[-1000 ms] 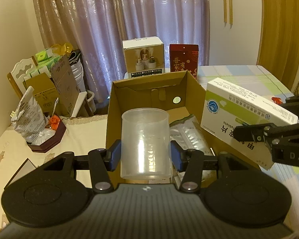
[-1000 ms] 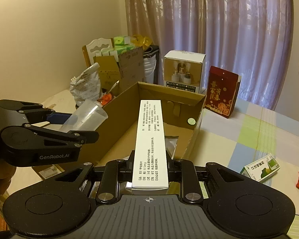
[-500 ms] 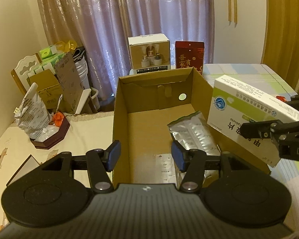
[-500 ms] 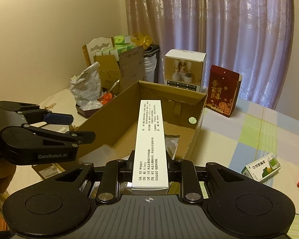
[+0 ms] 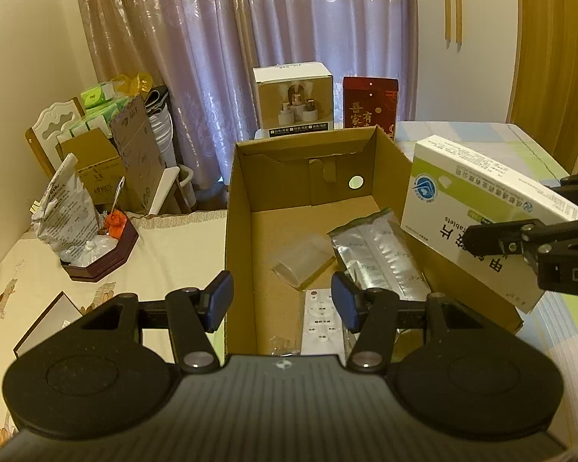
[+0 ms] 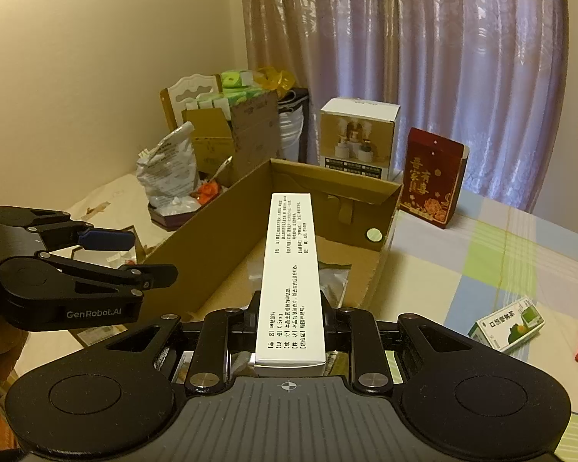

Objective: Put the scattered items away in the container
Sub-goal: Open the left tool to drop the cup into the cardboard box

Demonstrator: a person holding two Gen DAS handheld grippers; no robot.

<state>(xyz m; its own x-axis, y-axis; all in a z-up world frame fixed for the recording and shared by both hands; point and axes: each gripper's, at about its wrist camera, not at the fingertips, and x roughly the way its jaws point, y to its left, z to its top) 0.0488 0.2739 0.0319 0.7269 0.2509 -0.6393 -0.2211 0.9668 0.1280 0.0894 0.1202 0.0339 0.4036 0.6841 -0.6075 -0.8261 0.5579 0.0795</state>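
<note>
**Cup in the carton, tablet box above it**

Open brown cardboard carton [image 5: 242, 231] on the desk [image 6: 481, 254] holds a silver foil pouch [image 5: 377, 250], white remote [image 5: 321, 319] and clear plastic cup [image 5: 300, 260] — lying on its side. Left gripper [image 5: 281, 300], marked "GenRobot.AI": fingers spread, empty. Right gripper [image 6: 291, 313] clamps a white-green tablet box [image 6: 289, 269] — "0.5mg" — over the carton's right wall.

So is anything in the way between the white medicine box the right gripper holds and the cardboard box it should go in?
Nothing visible blocks it. The medicine box, held by the right gripper, hangs over the open cardboard box. The left gripper is open off to the side. A foil pack, plastic cup and remote lie inside, with bare floor left.
</note>
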